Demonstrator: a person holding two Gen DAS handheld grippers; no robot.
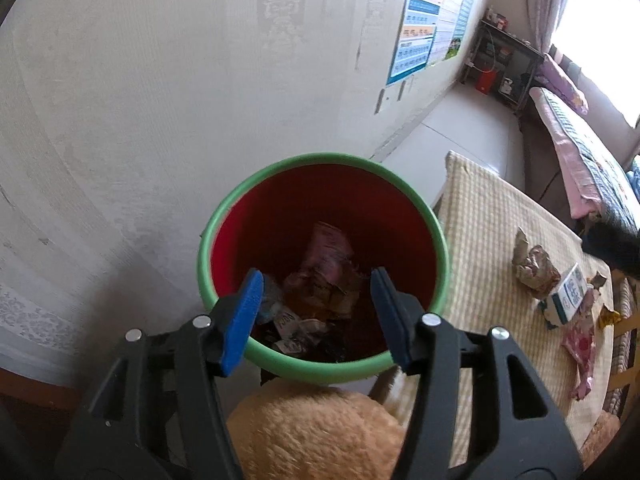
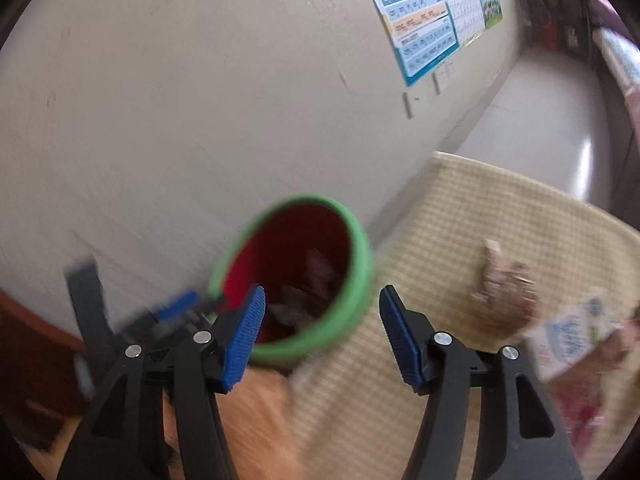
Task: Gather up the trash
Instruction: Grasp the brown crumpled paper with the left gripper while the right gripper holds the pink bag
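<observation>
Nearest my left claw (image 1: 316, 304) I see a tan furry cushion (image 1: 316, 432), and just past it the red bin (image 1: 322, 268) with its green rim, standing against the pale wall (image 1: 160, 120) just off the left edge of the surface (image 1: 480, 220). My left claw hangs over the bin's mouth with its blue pads apart and nothing between them. Inside the bin lie crumpled wrappers (image 1: 320, 280), pinkish and brown, piled at the bottom.

My right claw (image 2: 322, 328) sits over the bin's right rim and the left edge of the surface, pads likewise spread with nothing gripped; this view is blurred. The other claw shows as a dark smear at its lower left.

On the checked cloth of the surface, toward its right side, more trash waits: a crumpled brown wrapper (image 1: 534, 264), just nearer than it a white and blue carton (image 1: 568, 294), and a pink wrapper (image 1: 580, 352) near the right edge, nearer still.

Farther off, a poster (image 1: 424, 28) hangs on the wall, and a dark shelf (image 1: 504, 64) stands in the far corner beside a bed (image 1: 580, 152) with pink bedding
</observation>
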